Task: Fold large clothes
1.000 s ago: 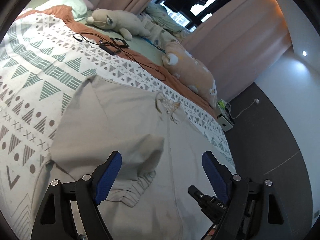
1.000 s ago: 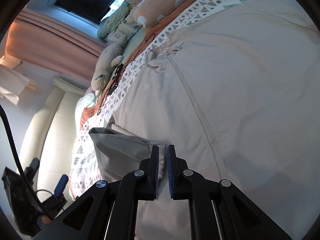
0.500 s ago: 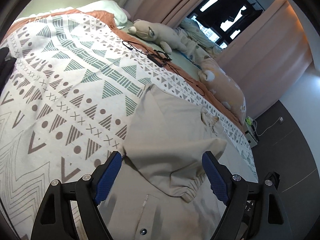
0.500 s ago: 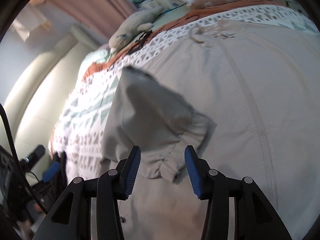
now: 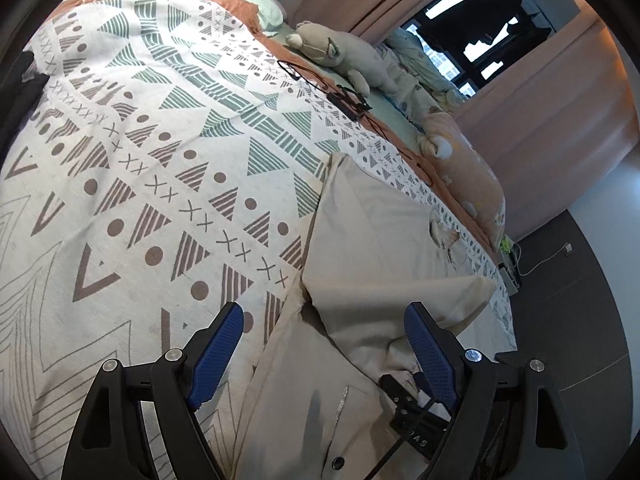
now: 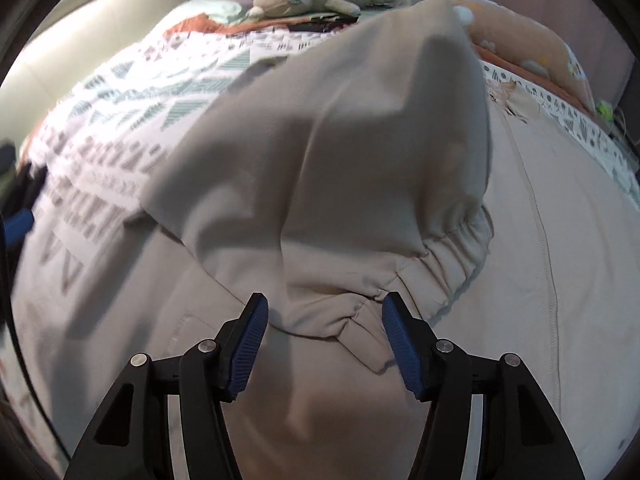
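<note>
Beige jacket (image 5: 372,240) sprawls on the patterned bedspread (image 5: 168,168) ahead of my left gripper (image 5: 326,354), jaws spread wide and empty, its sleeve (image 6: 332,168) folded across the body. My right gripper (image 6: 324,342) hangs half open, empty, straddling the elastic cuff (image 6: 452,248).

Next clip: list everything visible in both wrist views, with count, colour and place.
jacket: 1, beige, spread on the bed, sleeve folded across its front
bedspread: 1, white with green and brown shapes, covering the bed
plush toys: 2, one grey-beige, one peach, along the bed's far side
cable: 1, black, on the bed by the grey-beige plush
curtains: pink, framing the window
floor: dark grey, beside the bed
left tool: 1, black with blue pads, open over the jacket's edge
right tool: 1, same colours, open at the sleeve cuff
</note>
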The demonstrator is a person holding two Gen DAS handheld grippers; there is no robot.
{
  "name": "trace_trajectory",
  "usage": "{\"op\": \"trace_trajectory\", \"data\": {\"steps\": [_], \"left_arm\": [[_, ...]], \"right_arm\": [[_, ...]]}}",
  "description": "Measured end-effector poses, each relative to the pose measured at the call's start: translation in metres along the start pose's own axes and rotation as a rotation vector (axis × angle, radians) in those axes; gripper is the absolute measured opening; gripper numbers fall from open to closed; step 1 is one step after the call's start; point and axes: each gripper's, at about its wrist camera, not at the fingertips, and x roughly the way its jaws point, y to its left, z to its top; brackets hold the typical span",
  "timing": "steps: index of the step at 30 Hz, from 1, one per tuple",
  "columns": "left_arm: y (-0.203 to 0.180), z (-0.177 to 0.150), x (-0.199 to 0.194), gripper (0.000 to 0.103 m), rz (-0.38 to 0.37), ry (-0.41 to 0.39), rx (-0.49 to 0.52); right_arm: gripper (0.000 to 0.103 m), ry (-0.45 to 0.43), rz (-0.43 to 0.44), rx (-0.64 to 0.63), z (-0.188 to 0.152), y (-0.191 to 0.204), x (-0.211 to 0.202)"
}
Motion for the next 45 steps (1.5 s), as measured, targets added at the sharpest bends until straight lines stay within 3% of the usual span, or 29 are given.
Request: {"op": "trace_trajectory", "data": {"steps": [2,4,8,9,10,19,28,32,40,43,45], "left_arm": [[0.008,0.001,-0.003,0.083,-0.015,0.012,-0.033],[0.015,0.000,-0.007,0.083,-0.037,0.025,-0.076],[0.017,0.005,-0.017,0.083,-0.026,0.008,-0.064],[0.016,0.006,-0.019,0.083,-0.012,-0.001,-0.058],[0.016,0.006,-0.022,0.083,-0.004,-0.010,-0.056],[0.019,0.010,-0.027,0.083,-0.029,-0.035,-0.080],[0.015,0.013,-0.020,0.083,-0.019,-0.049,-0.087],[0.009,0.011,-0.010,0.080,0.005,-0.038,-0.063],[-0.004,0.008,0.013,0.074,0.055,-0.010,-0.006],[-0.009,0.006,0.021,0.073,0.081,0.002,0.023],[-0.009,0.005,0.026,0.073,0.101,0.011,0.031]], "right_arm": [[0.057,0.005,0.008,0.051,0.000,-0.009,-0.001],[0.031,0.014,-0.014,0.085,0.001,-0.019,-0.003],[0.020,0.021,0.024,0.074,0.001,-0.024,-0.007],[0.010,0.022,0.045,0.068,0.002,-0.024,-0.009],[0.008,0.023,0.060,0.077,0.003,-0.027,-0.013],[0.003,-0.113,0.200,0.126,0.018,-0.053,-0.092],[0.002,-0.272,0.272,0.187,0.059,-0.086,-0.168],[0.002,-0.331,0.265,0.211,0.072,-0.108,-0.197],[0.001,-0.426,0.155,0.303,0.080,-0.180,-0.229],[0.001,-0.411,0.109,0.347,0.071,-0.208,-0.219],[0.001,-0.352,0.088,0.366,0.065,-0.219,-0.201]]}}
